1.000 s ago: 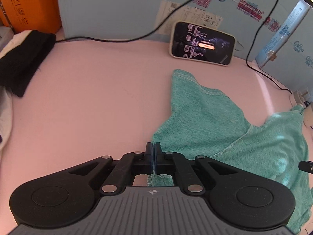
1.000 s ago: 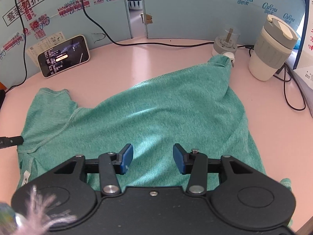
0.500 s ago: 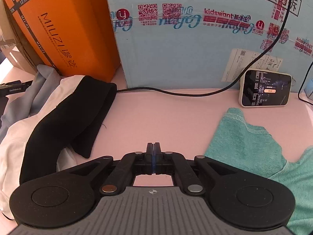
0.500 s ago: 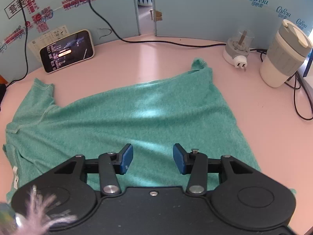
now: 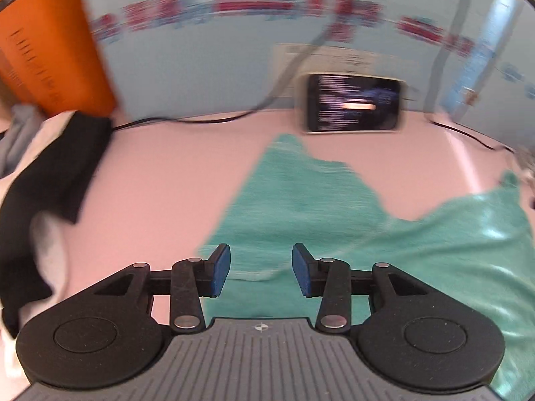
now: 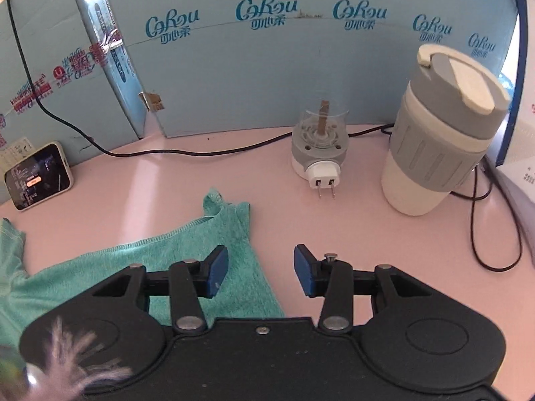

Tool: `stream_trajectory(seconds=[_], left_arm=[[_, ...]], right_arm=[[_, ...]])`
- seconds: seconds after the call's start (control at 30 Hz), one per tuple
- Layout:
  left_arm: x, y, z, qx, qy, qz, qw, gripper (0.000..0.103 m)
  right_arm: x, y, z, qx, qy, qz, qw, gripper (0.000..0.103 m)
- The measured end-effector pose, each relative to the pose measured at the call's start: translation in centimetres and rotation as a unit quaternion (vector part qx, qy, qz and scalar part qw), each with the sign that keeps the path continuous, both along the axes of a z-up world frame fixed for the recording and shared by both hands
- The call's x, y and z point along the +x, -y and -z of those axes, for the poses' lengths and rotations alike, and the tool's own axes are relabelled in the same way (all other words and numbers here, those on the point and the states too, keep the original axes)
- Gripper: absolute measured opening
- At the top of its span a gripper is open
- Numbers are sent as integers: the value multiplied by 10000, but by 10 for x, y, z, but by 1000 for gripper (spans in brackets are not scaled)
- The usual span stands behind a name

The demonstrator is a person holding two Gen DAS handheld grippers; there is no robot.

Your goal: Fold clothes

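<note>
My left tongs (image 5: 260, 272) are opening, empty, over the green shirt (image 5: 334, 227) sleeve w/ body running right, while my right tongs (image 6: 260, 274), closing slightly and empty, sit at its far edge.

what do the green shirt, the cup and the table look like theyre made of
Shirt: soft knit fabric, matte, with a heathered weave and stitched hems.
Cup: likely plastic, off-white, with a ribbed grey sleeve that looks like rubber or silicone.
Table: smooth pink top, slightly glossy from the light streaks; material unclear.

Glossy pink tabletop (image 6: 207, 170), pale blue printed cardboard walls (image 6: 234, 77), bright daylight glare
</note>
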State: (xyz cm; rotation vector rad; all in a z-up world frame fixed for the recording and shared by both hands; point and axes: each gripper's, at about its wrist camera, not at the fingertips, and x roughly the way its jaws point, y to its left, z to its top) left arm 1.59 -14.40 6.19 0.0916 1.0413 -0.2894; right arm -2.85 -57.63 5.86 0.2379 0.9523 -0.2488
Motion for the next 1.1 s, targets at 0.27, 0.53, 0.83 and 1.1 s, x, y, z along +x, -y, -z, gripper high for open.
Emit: stream_trajectory(seconds=[0.27,0.53,0.83,1.1], left_arm=[[-31,95,-10,-209,165,856,9960,42],[-82,165,2,-4,72,103,9999,43],[-152,240,4,-34,-272,-842,9961,45],[-187,260,4,107,-382,-1214,9918,48]], right_arm=[[27,23,16,159,35,-560,9983,35],[53,46,31,566,164,-1776,9823,26],[66,66,46,988,200,-2628,9596,21],[63,67,44,952,214,-2919,9514,3]])
